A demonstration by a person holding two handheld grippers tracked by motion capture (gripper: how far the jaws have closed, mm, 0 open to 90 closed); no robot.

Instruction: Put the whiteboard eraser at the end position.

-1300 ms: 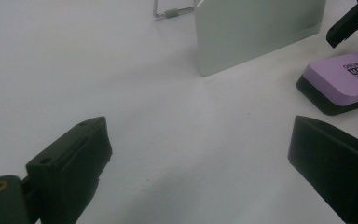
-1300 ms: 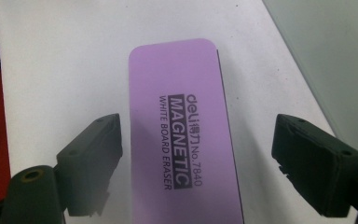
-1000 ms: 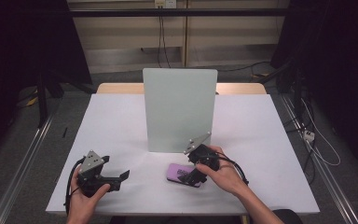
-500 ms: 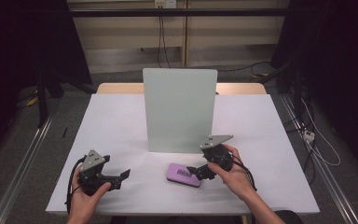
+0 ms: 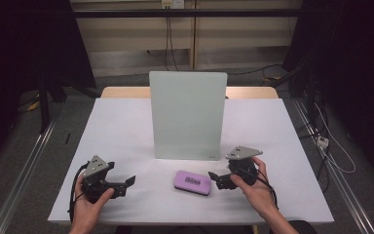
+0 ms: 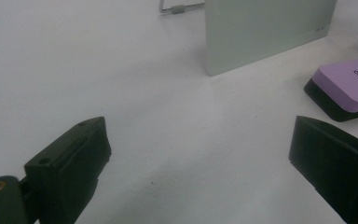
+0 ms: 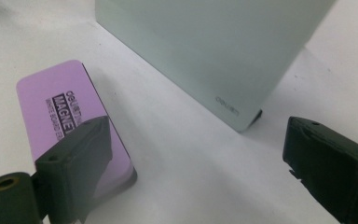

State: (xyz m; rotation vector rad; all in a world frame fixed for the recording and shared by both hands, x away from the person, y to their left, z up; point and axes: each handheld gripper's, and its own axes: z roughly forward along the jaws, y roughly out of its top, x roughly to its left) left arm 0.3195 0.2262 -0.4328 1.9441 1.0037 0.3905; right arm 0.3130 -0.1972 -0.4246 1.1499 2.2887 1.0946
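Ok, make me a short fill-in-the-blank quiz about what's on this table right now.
1. The eraser on the table has a top coloured ____.
2. The board behind the eraser stands ____.
3. The right gripper has its jaws ____, with nothing between them.
4. In the high view, the eraser lies nearer the ____ gripper than the left gripper.

Missing words: purple; upright; open; right

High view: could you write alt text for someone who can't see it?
A person holds a gripper in each hand over a white table; the right gripper sits open beside a purple eraser, the left gripper apart. A pale board stands upright behind.
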